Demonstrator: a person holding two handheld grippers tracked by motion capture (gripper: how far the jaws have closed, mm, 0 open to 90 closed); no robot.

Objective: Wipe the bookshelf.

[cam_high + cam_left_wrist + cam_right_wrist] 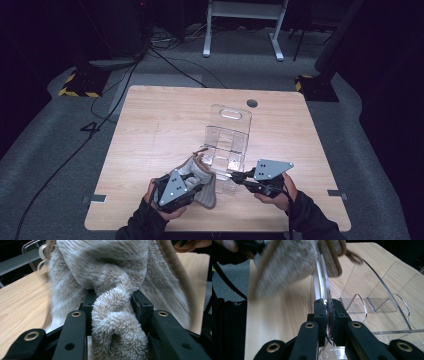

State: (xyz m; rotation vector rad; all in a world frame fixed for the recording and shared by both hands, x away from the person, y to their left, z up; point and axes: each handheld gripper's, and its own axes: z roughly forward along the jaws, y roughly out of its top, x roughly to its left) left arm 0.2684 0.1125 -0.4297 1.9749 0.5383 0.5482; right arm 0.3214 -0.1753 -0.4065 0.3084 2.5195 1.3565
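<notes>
Towel (202, 182), beige fluffy with a brown edge band, sits lower centre of the high view, bunched in the left gripper (192, 189) and draped at the near left corner of the clear acrylic organizer (227, 145). Left gripper view: jaws pinch a twisted fold of the pile between them, narrow gap, cloth hanging above and hiding most of what lies ahead. Right gripper (234, 176), lower right of centre, jaws closed flat on the organizer's near wall; in the right gripper view the thin clear wall (327, 302) runs up between the pads. That wall stands between the towel and the compartments; the towel's brown loop (352, 255) hangs over its top edge, upper centre of that view. Organizer has dividers and a handle slot at its far end, resting mid-table (150, 130). Beyond the table: a round hole (252, 103) in the tabletop upper right, floor cables (120, 85) upper left, white frame legs (245, 20) top centre.
</notes>
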